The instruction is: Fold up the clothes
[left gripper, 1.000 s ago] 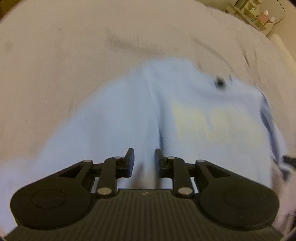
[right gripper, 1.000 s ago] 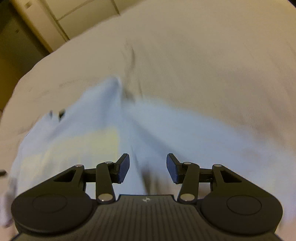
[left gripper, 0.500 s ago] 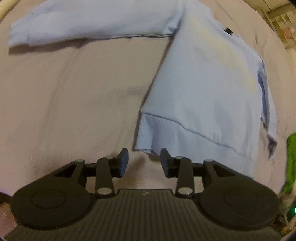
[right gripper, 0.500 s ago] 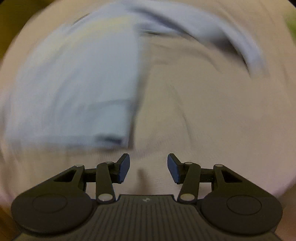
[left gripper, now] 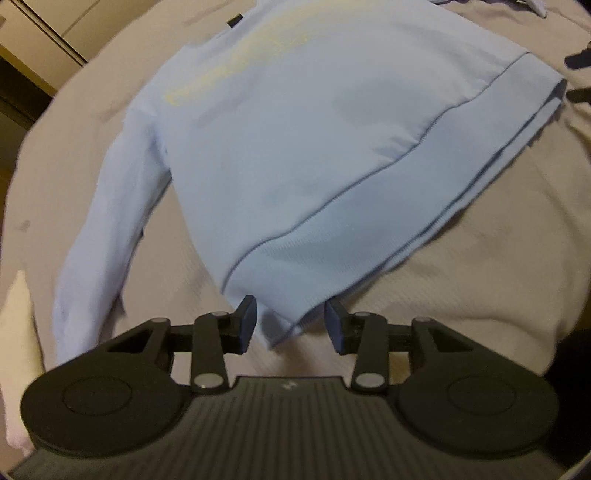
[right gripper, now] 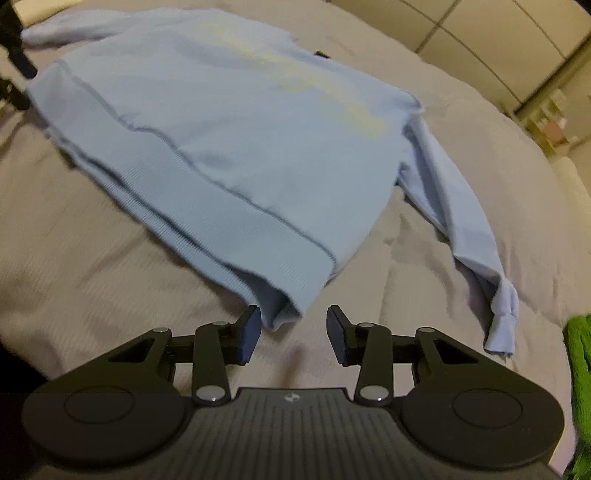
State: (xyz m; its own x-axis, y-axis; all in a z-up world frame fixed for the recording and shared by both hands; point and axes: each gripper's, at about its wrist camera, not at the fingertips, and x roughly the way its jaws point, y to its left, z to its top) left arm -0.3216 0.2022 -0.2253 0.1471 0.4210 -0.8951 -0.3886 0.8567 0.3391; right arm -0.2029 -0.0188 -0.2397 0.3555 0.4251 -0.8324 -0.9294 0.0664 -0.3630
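A light blue sweatshirt [left gripper: 295, 140] with pale yellow lettering lies flat, front up, on a beige bedspread [left gripper: 480, 258]. It also shows in the right wrist view [right gripper: 229, 122]. My left gripper [left gripper: 290, 325] is open, with one bottom hem corner of the sweatshirt lying between its fingers. My right gripper [right gripper: 293, 328] is open, just short of the other hem corner [right gripper: 280, 314]. One sleeve [left gripper: 107, 221] lies along the body's side in the left wrist view, the other sleeve [right gripper: 461, 229] in the right wrist view.
A green cloth [right gripper: 580, 369] lies at the right edge of the right wrist view. The other gripper's dark fingers [left gripper: 578, 59] show at the far hem corner. Cupboard doors [right gripper: 498, 29] stand beyond the bed. A white pillow edge [left gripper: 14, 332] sits at left.
Both grippers have swung down from over the sweatshirt's body to its bottom hem, one at each corner. Both have stayed open.
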